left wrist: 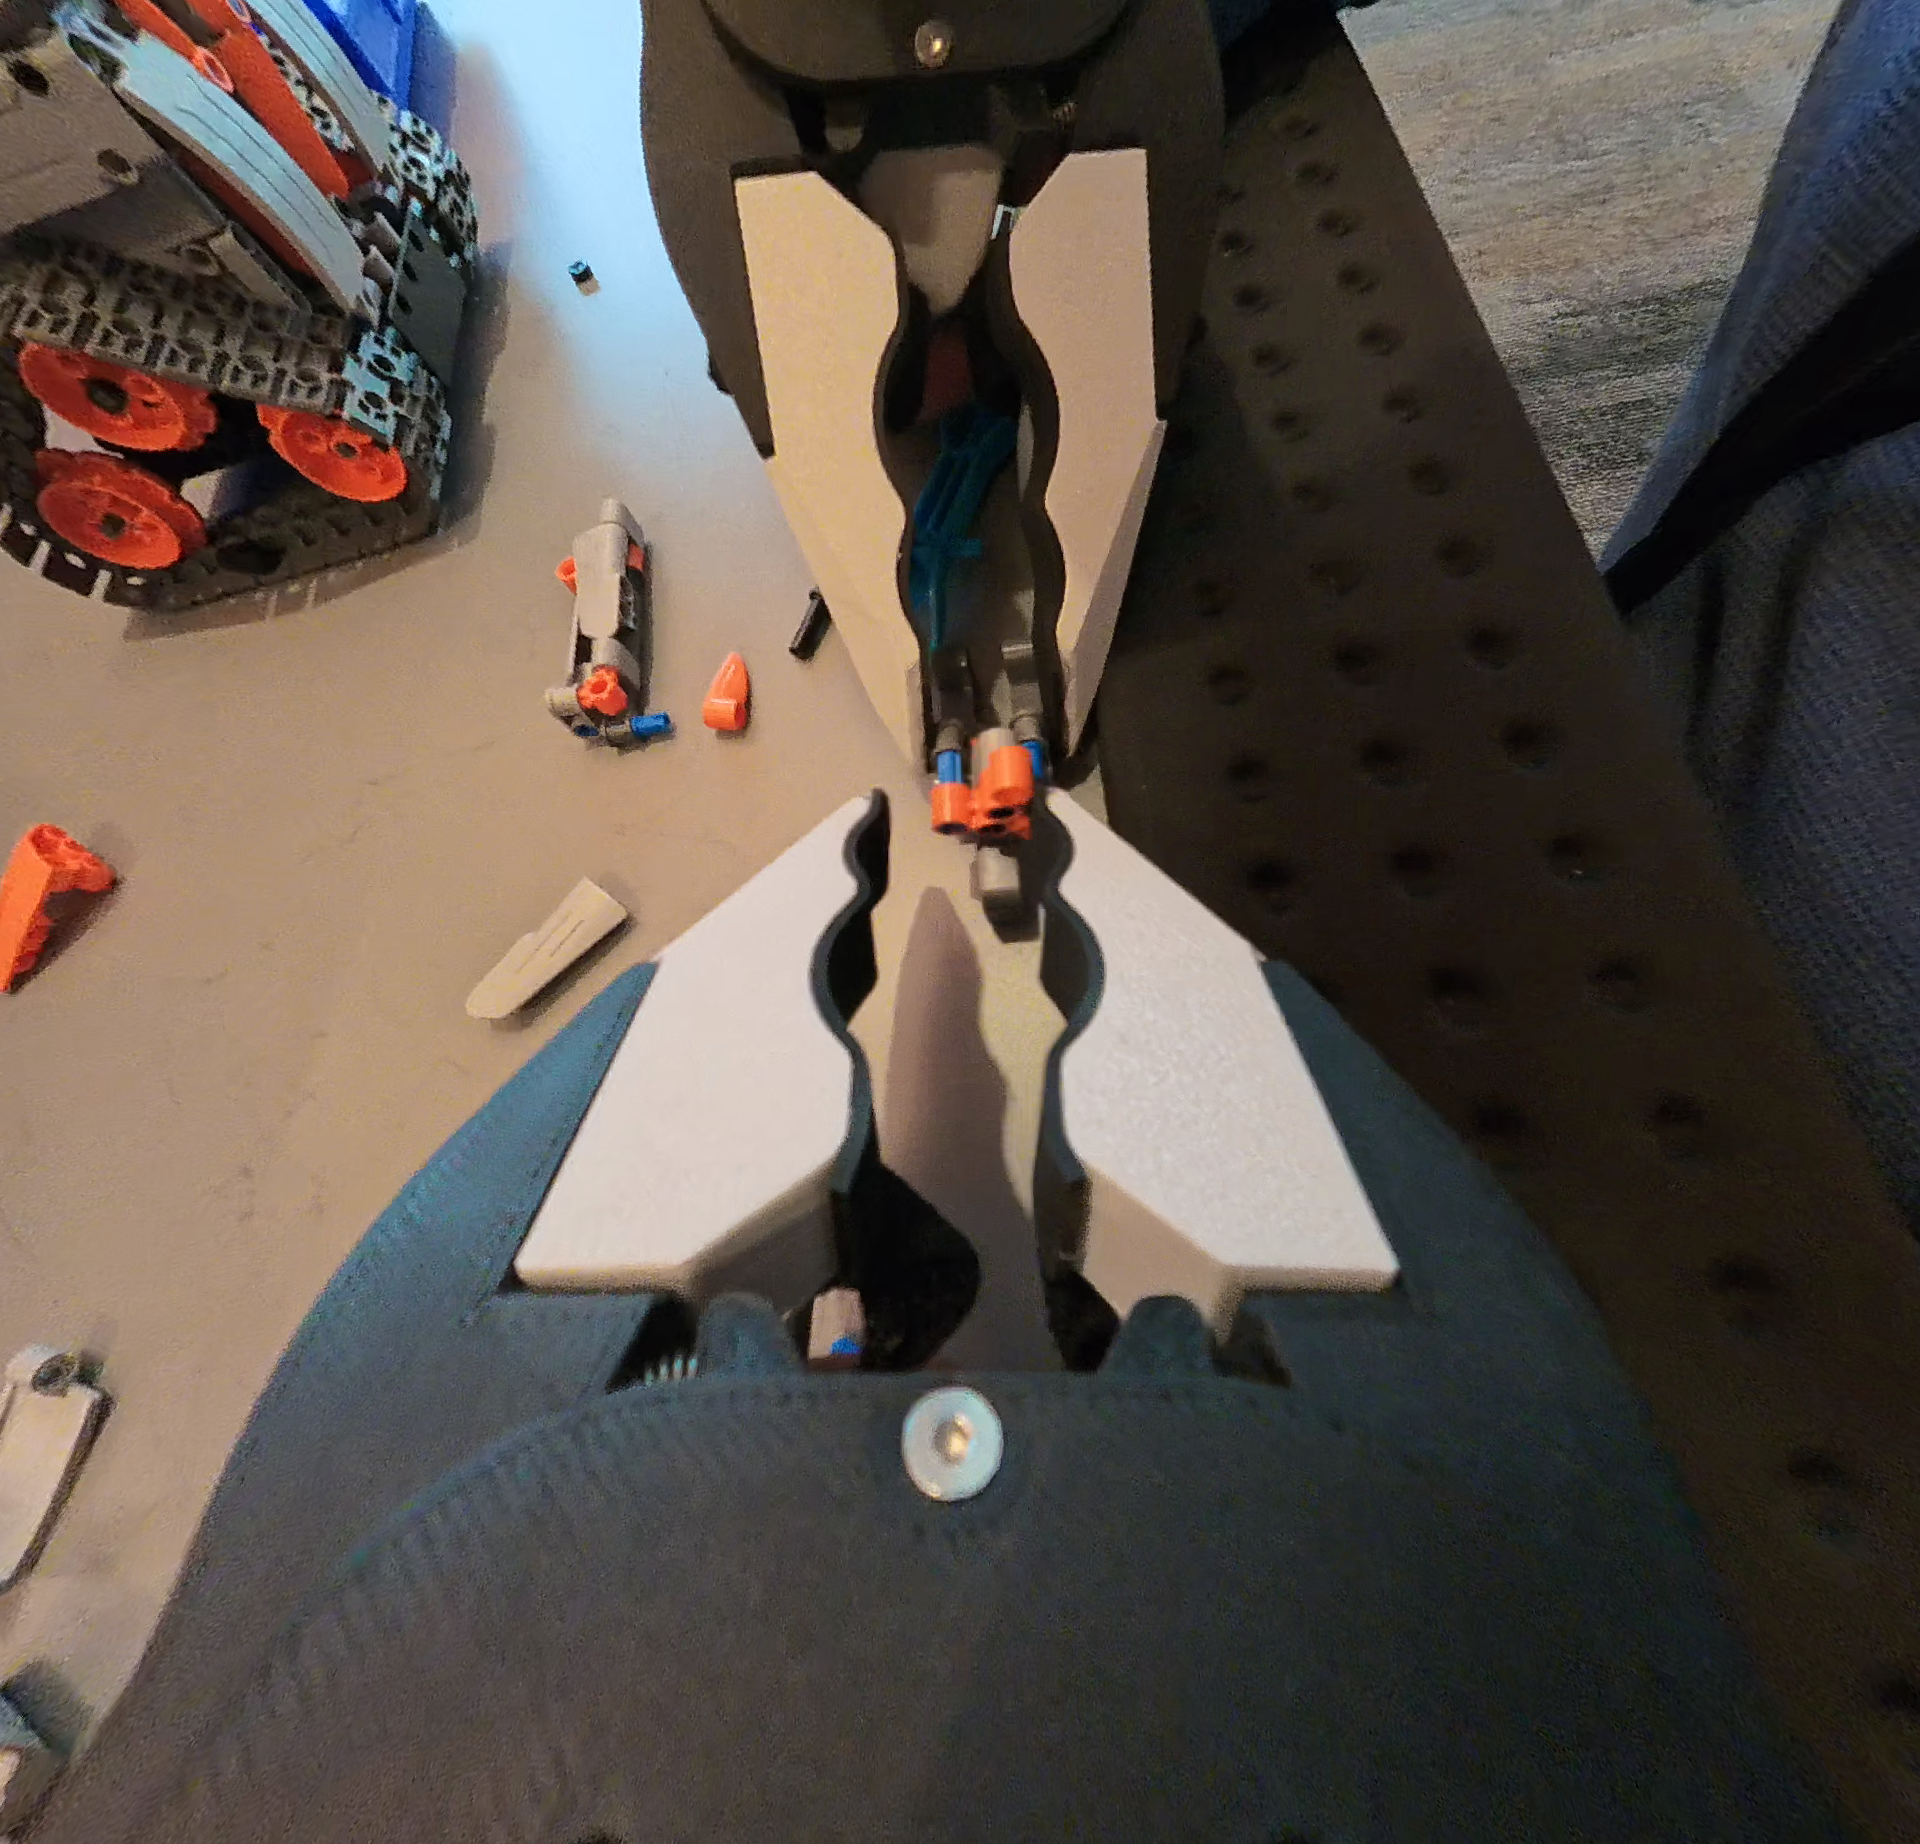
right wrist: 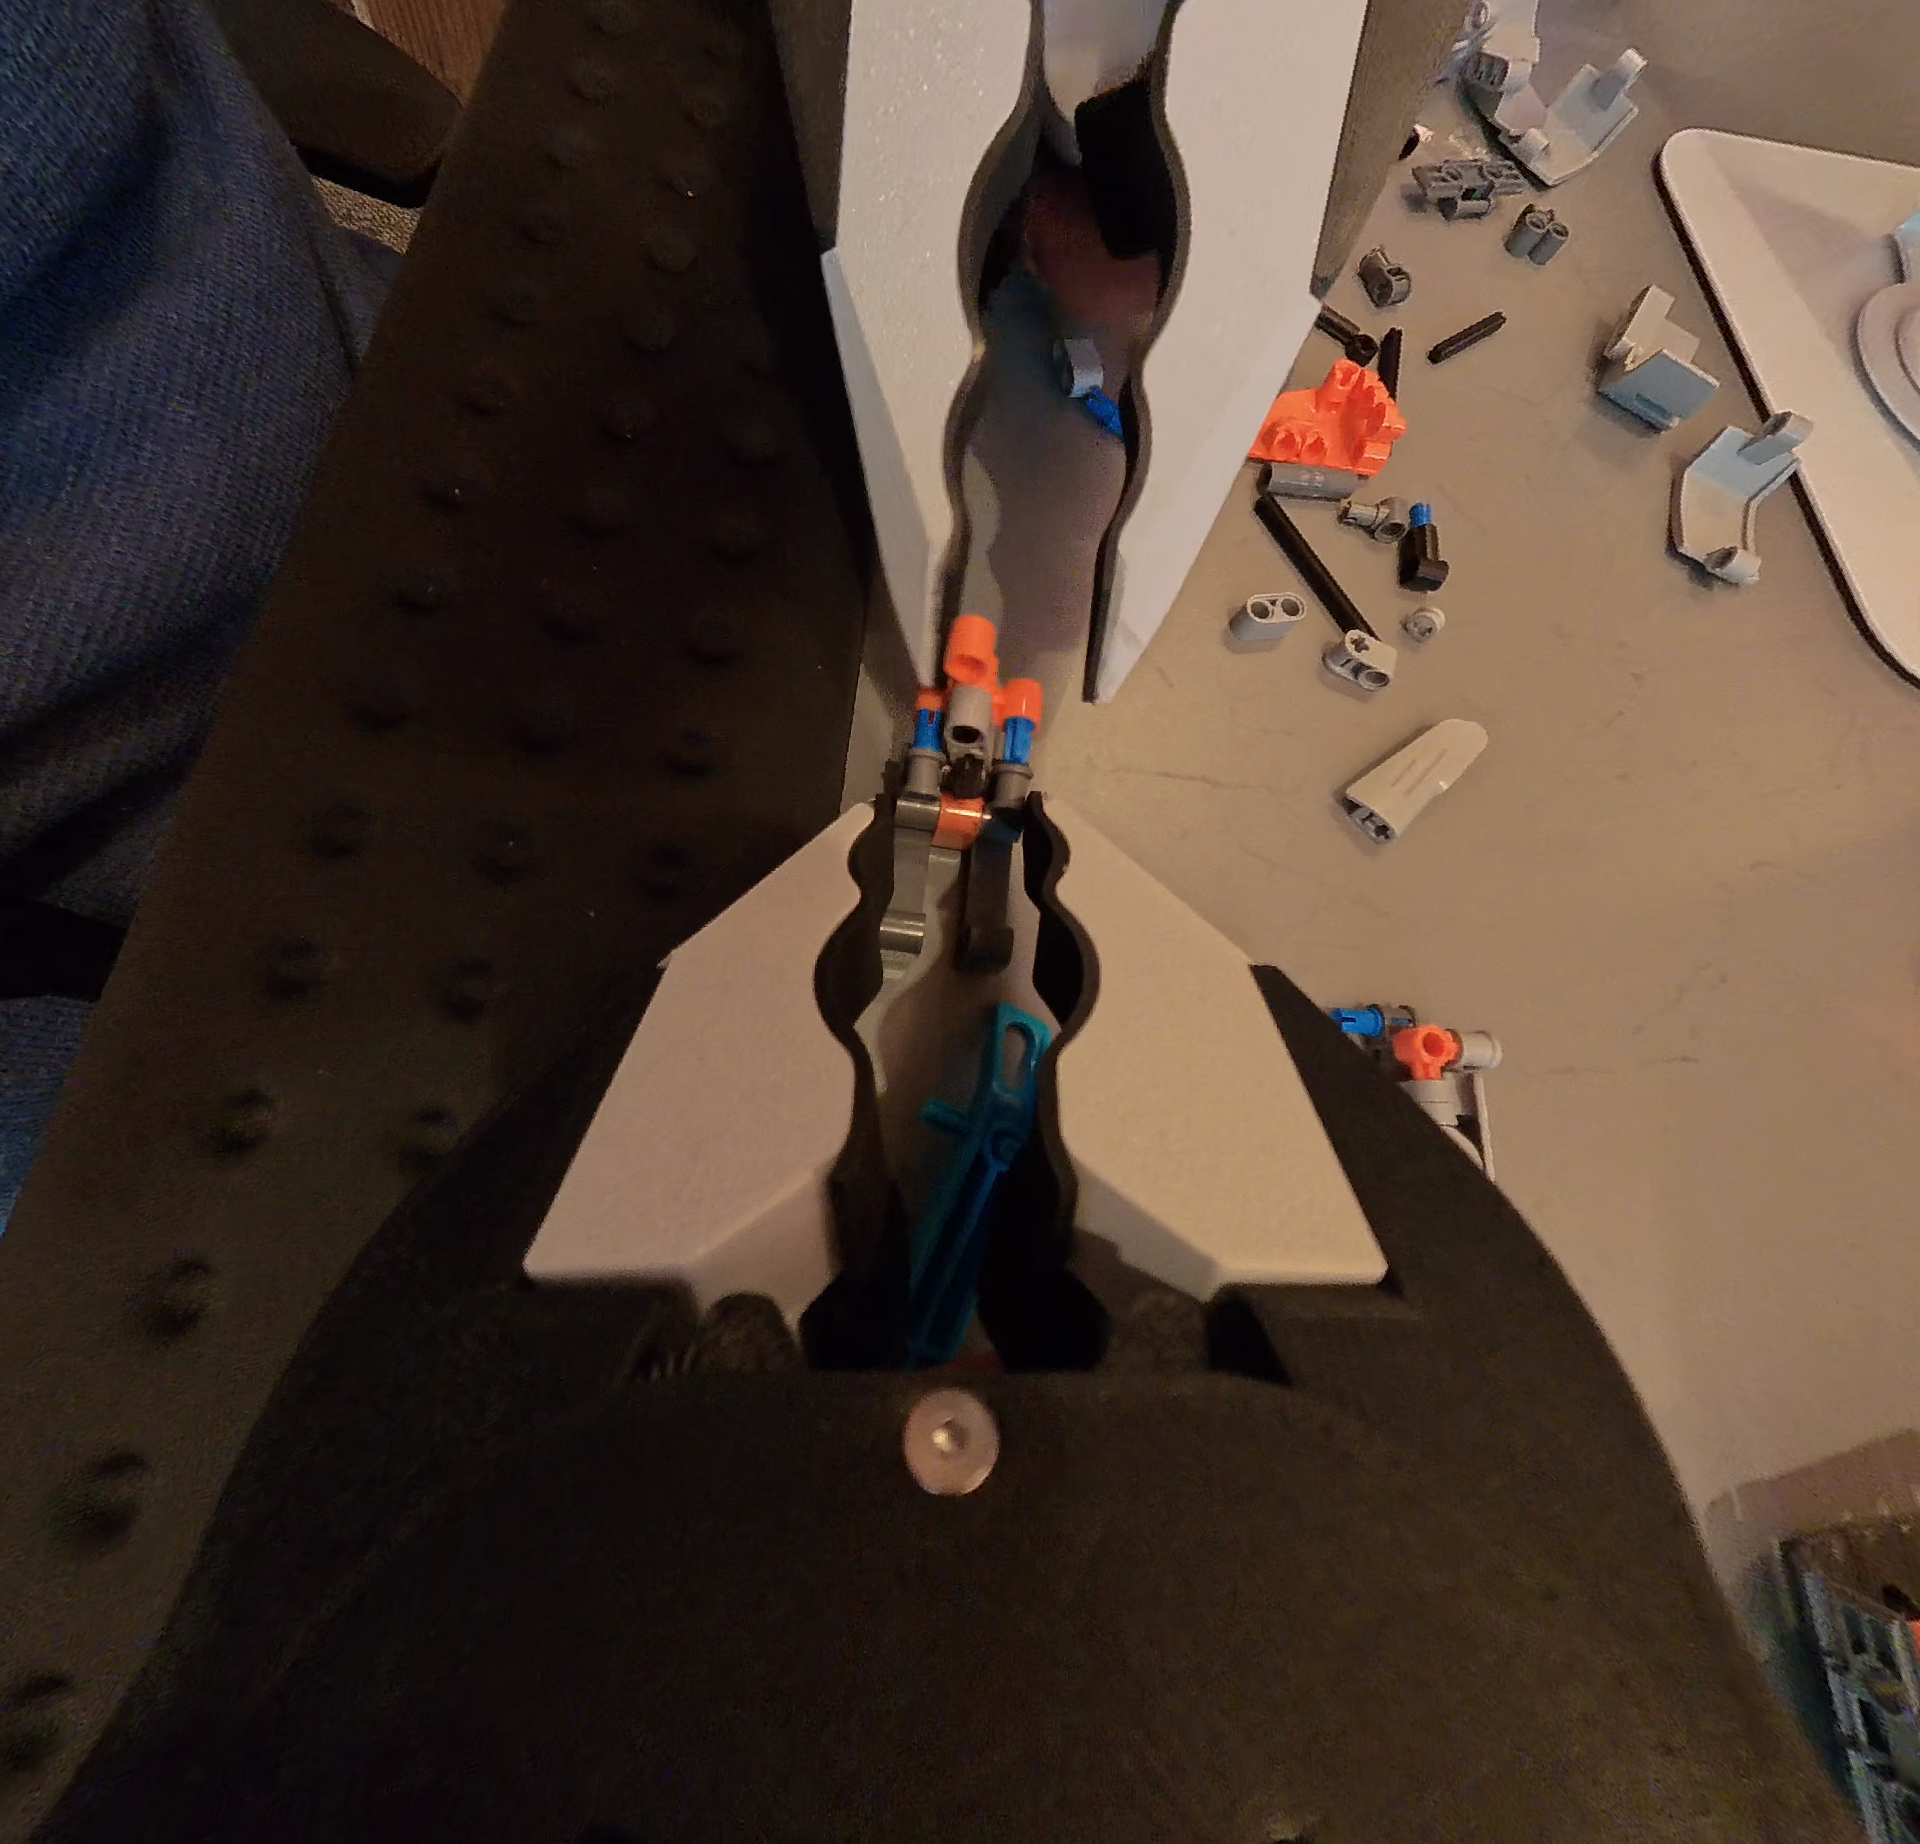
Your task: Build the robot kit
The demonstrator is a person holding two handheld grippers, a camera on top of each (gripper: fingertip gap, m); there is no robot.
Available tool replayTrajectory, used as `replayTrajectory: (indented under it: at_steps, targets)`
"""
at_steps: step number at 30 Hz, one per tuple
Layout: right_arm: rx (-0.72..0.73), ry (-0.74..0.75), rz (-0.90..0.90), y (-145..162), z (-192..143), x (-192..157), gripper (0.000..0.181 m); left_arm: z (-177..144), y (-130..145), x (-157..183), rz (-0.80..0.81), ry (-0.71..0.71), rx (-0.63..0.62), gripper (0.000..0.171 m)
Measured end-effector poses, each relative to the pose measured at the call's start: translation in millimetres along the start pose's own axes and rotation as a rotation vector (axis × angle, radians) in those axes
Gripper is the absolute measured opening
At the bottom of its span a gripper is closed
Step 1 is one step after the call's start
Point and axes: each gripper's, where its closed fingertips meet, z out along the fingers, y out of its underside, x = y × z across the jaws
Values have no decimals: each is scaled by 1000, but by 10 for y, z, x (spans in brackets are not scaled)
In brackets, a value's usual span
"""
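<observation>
Brick assembly (right wrist: 961,755), orange, grey and blue-pinned, sits clamped in your right gripper (right wrist: 951,807); your left gripper (left wrist: 966,818), jaws parted, seemingly touches its orange tip at mid-frame.

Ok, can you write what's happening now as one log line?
left gripper: open, tips beside orange end | right gripper: shut on small brick assembly | table: loose pieces scattered, tracked model

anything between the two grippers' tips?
Yes. The small brick assembly, orange, blue and grey, fills the gap. The right gripper is shut on it; the left gripper is open with its fingertips beside the orange end. Both wrist views show it.
</observation>
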Motion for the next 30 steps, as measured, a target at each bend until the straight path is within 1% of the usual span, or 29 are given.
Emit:
replayTrajectory:
  at_steps: [2,5,8,14,20,24,30]
  targets:
    - [0,-2,2,1,-1,0,23,19,10,12,-27,10,-13,29]
    - [0,-3,3,1,-1,0,23,21,14,7,-46,9,-33,29]
    - [0,-2,4,2,-1,1,23,25,-1,47,-39,25,-32,18]
    - [0,-2,3,1,-2,0,23,33,-6,49,-41,37,-48,18]
    - [-3,21,-26,-4,-4,3,23,30,-9,42,-214,122,-76,17]
    - [-6,32,-38,-6,-3,7,23,27,-9,49,-313,184,-123,18]
    - [-18,38,-24,1,-5,14,23,58,-36,9,-326,169,-151,15]
